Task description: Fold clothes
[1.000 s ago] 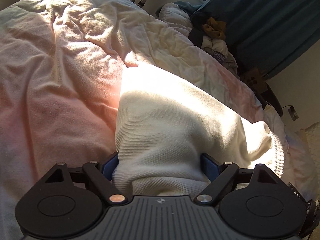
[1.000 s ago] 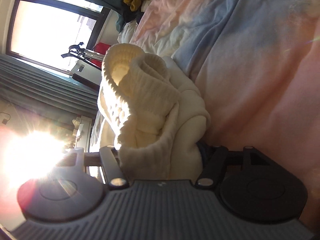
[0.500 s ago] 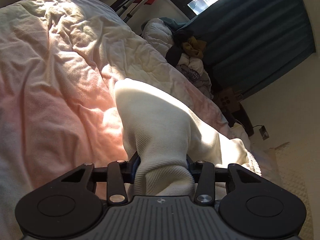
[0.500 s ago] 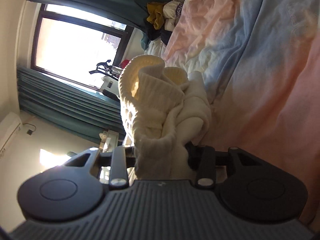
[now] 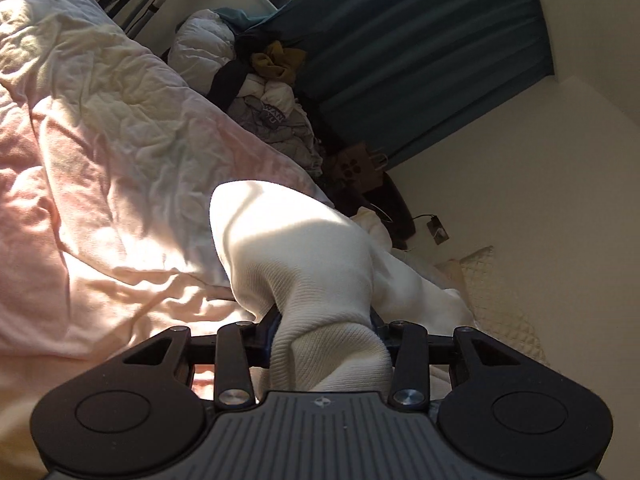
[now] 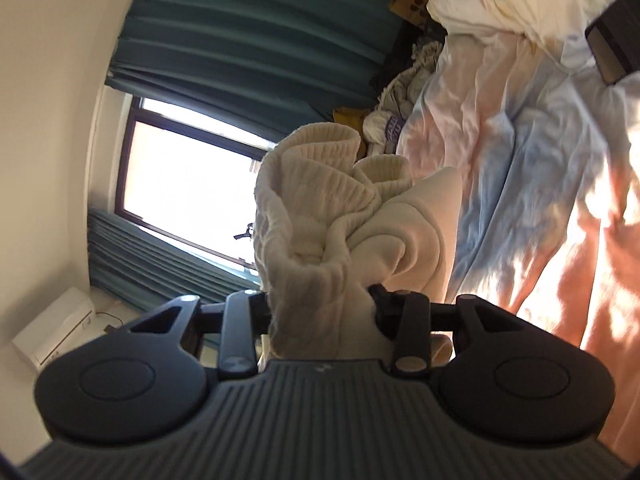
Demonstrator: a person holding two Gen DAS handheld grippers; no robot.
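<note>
Both grippers' fingers closed in, bunching cream sweater (image 5: 304, 264); sweater lifted off duvet (image 5: 100, 184)

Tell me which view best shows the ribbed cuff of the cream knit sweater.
Right wrist view: the ribbed cuff of the cream knit sweater stands open above the right gripper. Left wrist view shows only smooth knit in the left gripper.

The left gripper (image 5: 323, 326) is closed on a bunched fold of a cream ribbed-knit sweater (image 5: 296, 256), its blue-padded fingers (image 5: 269, 330) pressed into the cloth from both sides; the sweater rises in a sunlit hump beyond the jaws and trails off to the right; beneath it spreads a crumpled pink and cream duvet (image 5: 100, 168); past the bed's far edge sits a heap of clothes (image 5: 260, 80) against teal curtains (image 5: 420, 52); a brown paper bag (image 5: 356, 166) stands near the wall
</note>
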